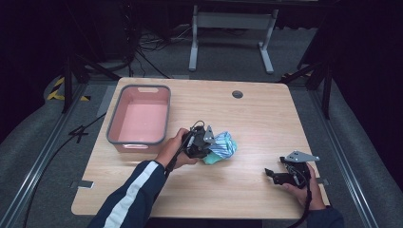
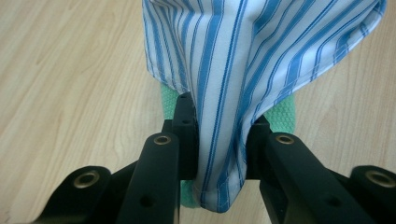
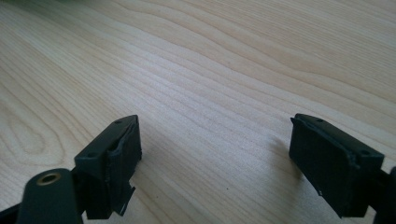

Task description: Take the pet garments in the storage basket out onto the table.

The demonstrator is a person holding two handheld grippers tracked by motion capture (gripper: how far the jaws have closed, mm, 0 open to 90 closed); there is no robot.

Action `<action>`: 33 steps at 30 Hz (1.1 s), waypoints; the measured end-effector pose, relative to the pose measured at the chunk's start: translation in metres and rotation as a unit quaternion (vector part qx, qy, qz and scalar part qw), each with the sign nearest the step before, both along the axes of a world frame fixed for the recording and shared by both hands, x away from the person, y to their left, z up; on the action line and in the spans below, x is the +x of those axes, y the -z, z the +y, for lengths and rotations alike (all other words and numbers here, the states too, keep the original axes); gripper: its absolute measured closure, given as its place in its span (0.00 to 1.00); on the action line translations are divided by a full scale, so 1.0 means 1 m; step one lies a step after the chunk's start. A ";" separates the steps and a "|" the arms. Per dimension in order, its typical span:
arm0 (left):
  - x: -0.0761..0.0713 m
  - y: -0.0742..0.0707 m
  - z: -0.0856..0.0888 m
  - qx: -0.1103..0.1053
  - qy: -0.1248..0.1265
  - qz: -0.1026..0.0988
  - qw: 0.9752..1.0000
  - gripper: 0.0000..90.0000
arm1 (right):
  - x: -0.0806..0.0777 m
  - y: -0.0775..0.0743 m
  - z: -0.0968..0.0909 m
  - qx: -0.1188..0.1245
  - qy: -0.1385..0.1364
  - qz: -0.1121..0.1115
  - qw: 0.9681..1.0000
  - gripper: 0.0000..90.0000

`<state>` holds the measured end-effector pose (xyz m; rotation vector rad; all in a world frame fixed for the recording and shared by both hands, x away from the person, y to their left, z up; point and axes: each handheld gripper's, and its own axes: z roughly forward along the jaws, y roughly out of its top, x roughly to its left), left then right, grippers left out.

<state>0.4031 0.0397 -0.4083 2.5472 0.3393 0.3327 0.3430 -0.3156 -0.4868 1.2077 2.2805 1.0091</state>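
On the light wooden worktop (image 1: 256, 123) there is one pink plastic bin with a grey rim (image 1: 139, 118). There is one blue-and-white striped cloth (image 1: 223, 145) and one green knitted cloth (image 1: 211, 159) under it. There are two black claws, the left claw (image 1: 202, 141) and the right claw (image 1: 274, 175).

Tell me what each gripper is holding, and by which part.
The left gripper pinches a gathered fold of the blue-and-white striped cloth. The right gripper is open and holds nothing.
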 end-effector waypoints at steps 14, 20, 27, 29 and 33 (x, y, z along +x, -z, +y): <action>-0.002 0.002 0.001 -0.007 -0.009 0.001 1.000 0.58 | 0.000 0.000 0.000 0.000 0.000 0.000 1.000 0.19; -0.005 -0.004 0.006 -0.014 -0.021 -0.008 1.000 0.51 | 0.000 0.000 0.000 0.000 0.000 0.000 1.000 0.19; -0.008 -0.010 0.015 -0.018 -0.031 -0.024 0.999 0.43 | 0.000 0.000 0.000 0.000 0.000 0.000 1.000 0.19; -0.011 -0.013 0.020 -0.019 -0.032 -0.029 0.999 0.42 | 0.000 0.000 0.000 0.000 0.000 0.000 1.000 0.19; -0.015 -0.019 0.029 -0.020 -0.033 -0.037 0.999 0.39 | 0.000 0.000 0.000 0.000 0.000 0.000 1.000 0.19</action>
